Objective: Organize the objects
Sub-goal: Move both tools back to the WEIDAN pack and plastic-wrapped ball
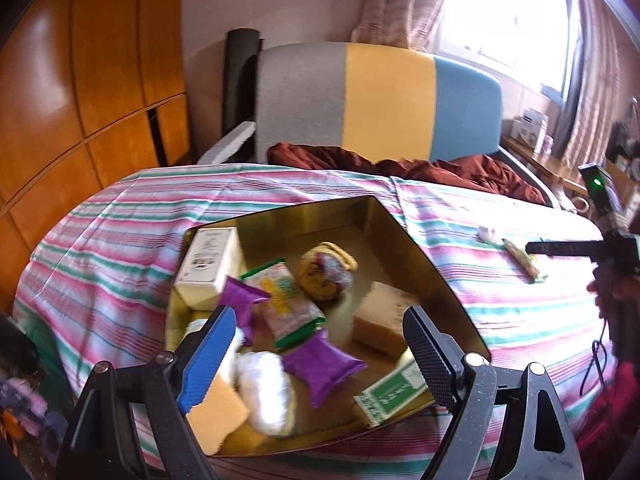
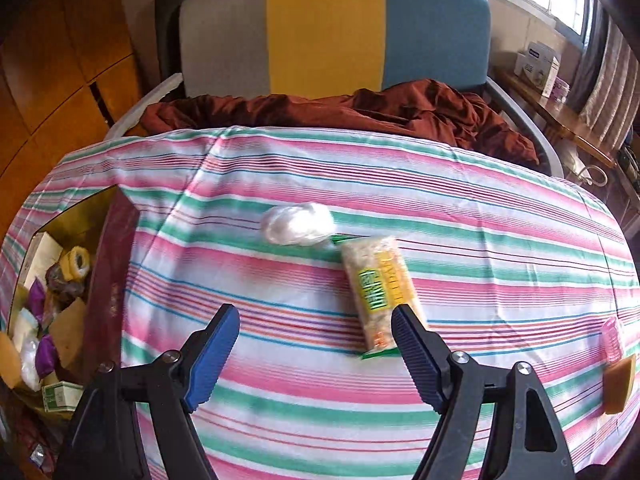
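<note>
A gold-lined box [image 1: 416, 240] sits on the striped cloth, filled with snacks: purple packets [image 1: 320, 364], a green-edged snack bar [image 1: 284, 300], a cream carton [image 1: 208, 264], a round cookie pack [image 1: 326, 270], a tan block [image 1: 384, 316]. My left gripper [image 1: 320, 352] is open and empty above the box. My right gripper [image 2: 316, 348] is open and empty, low over the cloth, just left of a green and yellow snack bar [image 2: 376, 284]. A white plastic wad [image 2: 298, 222] lies beyond it. The box also shows in the right wrist view [image 2: 116, 264] at the far left.
A pink roller [image 2: 612, 338] and a tan block [image 2: 618, 384] lie at the table's right edge. A grey, yellow and blue chair [image 2: 328, 28] with a maroon cloth [image 2: 360, 112] stands behind the table. Wooden cabinets [image 1: 80, 80] are on the left.
</note>
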`<state>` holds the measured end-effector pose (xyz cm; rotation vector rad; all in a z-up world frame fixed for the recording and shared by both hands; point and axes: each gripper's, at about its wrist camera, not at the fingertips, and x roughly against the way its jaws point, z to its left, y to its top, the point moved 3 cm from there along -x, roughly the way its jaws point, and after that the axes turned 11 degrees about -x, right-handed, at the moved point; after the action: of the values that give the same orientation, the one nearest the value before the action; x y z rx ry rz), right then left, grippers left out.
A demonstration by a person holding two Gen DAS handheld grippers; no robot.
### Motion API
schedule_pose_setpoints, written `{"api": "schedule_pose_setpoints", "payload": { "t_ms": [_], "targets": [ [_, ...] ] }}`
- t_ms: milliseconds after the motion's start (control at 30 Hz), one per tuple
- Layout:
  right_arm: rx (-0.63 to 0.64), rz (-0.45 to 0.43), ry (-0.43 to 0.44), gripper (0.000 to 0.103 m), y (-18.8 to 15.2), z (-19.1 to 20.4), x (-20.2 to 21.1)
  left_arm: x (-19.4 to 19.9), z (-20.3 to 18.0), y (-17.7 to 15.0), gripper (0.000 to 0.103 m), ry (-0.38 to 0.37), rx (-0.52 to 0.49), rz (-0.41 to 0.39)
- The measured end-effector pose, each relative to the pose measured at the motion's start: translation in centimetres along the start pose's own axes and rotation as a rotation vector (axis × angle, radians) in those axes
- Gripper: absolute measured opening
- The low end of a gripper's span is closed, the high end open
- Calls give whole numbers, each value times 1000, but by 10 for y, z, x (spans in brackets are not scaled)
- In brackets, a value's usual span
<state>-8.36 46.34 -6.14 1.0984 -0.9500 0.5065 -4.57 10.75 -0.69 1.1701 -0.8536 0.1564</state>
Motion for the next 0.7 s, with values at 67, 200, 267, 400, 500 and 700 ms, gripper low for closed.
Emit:
{"api": "schedule_pose_setpoints", "payload": {
  "t_ms": [67,200,267,400,500,700],
  "targets": [
    [-49,-13,-12,80,11,-20,-8,-3,-10,3,86,-14,-22,4],
    [-200,-32,8,85,18,-61,-23,-8,-26,9,86,-37,-55,14],
    [-288,6,-11,85,15,-81,-35,-11,-33,12,86,-43,-69,20],
    [-349,19,4,85,20,-94,-40,-20,-45,18,86,-68,-79,33],
    [-333,46,31,85,20,-87,-47,-30,-59,27,86,-92,-97,44],
    [-145,121,-22,85,11,-54,-70,-45,-96,53,86,-117,-188,22]
  ]
}}
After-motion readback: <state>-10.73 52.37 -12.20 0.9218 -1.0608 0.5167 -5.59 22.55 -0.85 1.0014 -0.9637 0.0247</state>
